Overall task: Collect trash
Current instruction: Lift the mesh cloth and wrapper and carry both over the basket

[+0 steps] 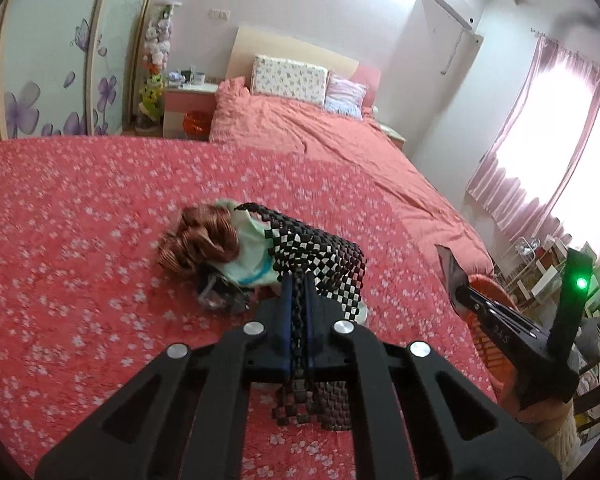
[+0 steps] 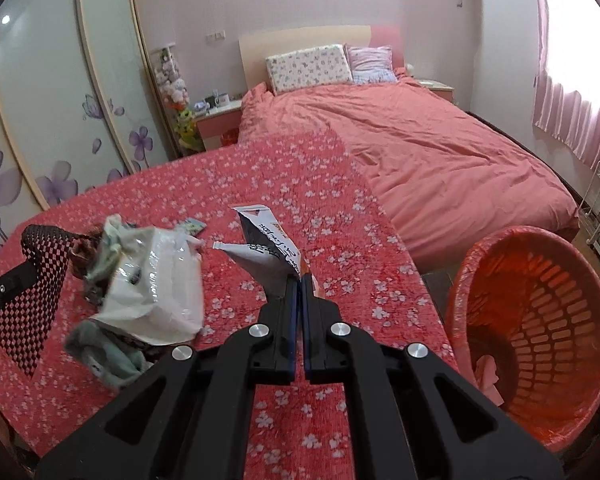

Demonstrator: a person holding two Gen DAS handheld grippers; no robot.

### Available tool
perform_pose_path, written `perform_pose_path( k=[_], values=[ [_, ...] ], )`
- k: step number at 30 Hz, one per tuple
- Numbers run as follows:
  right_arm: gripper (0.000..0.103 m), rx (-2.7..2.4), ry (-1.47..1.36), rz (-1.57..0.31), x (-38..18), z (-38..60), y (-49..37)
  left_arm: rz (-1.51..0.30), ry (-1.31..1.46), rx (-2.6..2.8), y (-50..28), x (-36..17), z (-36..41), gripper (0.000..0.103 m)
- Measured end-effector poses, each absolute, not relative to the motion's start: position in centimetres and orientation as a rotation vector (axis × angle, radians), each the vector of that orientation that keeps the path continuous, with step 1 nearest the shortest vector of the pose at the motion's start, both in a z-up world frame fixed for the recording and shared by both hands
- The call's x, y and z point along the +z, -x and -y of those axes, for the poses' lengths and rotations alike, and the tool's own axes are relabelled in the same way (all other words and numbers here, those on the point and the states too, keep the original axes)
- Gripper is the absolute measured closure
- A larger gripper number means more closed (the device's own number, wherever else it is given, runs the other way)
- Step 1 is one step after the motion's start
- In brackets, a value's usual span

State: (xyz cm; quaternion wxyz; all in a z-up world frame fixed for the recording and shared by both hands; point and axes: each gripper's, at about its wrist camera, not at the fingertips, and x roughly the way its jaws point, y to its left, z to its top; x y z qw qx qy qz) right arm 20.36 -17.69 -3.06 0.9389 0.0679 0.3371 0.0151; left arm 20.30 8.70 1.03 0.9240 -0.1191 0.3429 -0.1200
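- Left wrist view: the left gripper [image 1: 298, 280] is clenching a strip of black-and-white checkered mesh [image 1: 318, 254], its blue pads pinching the mesh between them. Part of the mesh is draping forward over a heap of litter [image 1: 220, 258] lying on the flowered red tablecloth [image 1: 80, 220], and a tail of it is hanging under the jaws. The right gripper [image 1: 450, 276] is showing at the right edge, well apart from the heap, with a dark wrapper in its tip.
- Right wrist view: the right gripper [image 2: 298, 280] is clamping a crumpled printed wrapper [image 2: 266, 254] that is sticking up just ahead of its tips. The orange bin [image 2: 480, 264], lined with a red bag, is standing beside the table to the right, its mouth tilted toward the camera. A white plastic bag [image 2: 160, 284] and other scraps are resting on the cloth to the left, beside the mesh.
- Judged step: both pieces appear to be picked up and are being carried off the table. The next move calls for swinging each piece over the bin's mouth, then releasing clear of the rim.
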Motion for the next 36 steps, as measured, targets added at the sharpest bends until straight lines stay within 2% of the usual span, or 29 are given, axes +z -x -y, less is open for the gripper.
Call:
perform_pose_path(
  k=[14,36],
  values=[
    [0.101,-0.019,-0.173,-0.511,1.0,19.6,-14.6,-0.639,0.218,-0.309,-18.1,5.4,-4.8,0.097],
    [0.101,-0.272,-0.253,-0.361,1.7,28.4,-9.3,-0.672,0.145,-0.629,-17.9,4.5,11.1,0.097]
  ],
)
